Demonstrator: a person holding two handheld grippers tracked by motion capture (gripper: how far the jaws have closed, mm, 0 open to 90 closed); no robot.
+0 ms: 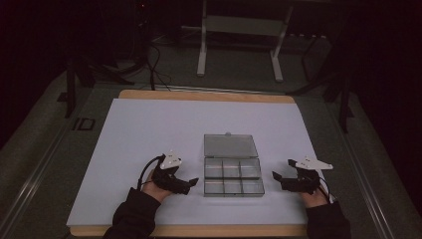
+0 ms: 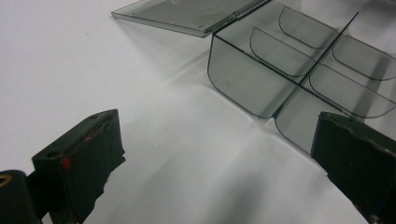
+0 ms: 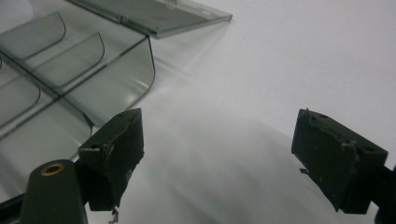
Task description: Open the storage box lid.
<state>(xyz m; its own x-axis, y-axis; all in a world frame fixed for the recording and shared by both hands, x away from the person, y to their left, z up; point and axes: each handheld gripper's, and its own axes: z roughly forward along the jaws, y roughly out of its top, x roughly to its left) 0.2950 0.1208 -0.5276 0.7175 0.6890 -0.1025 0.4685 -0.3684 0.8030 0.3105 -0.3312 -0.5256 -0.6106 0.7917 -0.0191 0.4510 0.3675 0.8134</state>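
One clear plastic box (image 1: 233,178) is seen from the high view, lying on a white sheet (image 1: 149,129) that covers a wooden table (image 1: 199,95). The box is divided into six compartments, in two rows of three, and all six appear bare. Its single lid (image 1: 230,146) is folded fully open and lies flat on the sheet on the far side of the box.

Two claws are held by a person, one in each hand, with dark sleeves coming in from the near edge. The left claw (image 1: 191,183) is placed just beside the left end of the box, pointing toward it, and no contact can be made out. The right claw (image 1: 277,177) is placed near the right end of the box, also pointing toward it, with a gap of bare sheet between.

In the left gripper view, the left claw's jaws are spread wide apart with nothing between them but the sheet; the box's near corner (image 2: 261,88) lies ahead and to the right. In the right gripper view, the right claw's jaws are likewise spread wide with nothing gripped, and the box (image 3: 70,79) lies ahead to the left.

Beyond the table, a metal stand (image 1: 241,30) and cables (image 1: 154,64) are seen on a dark floor. Nothing lies between the claws and the box.
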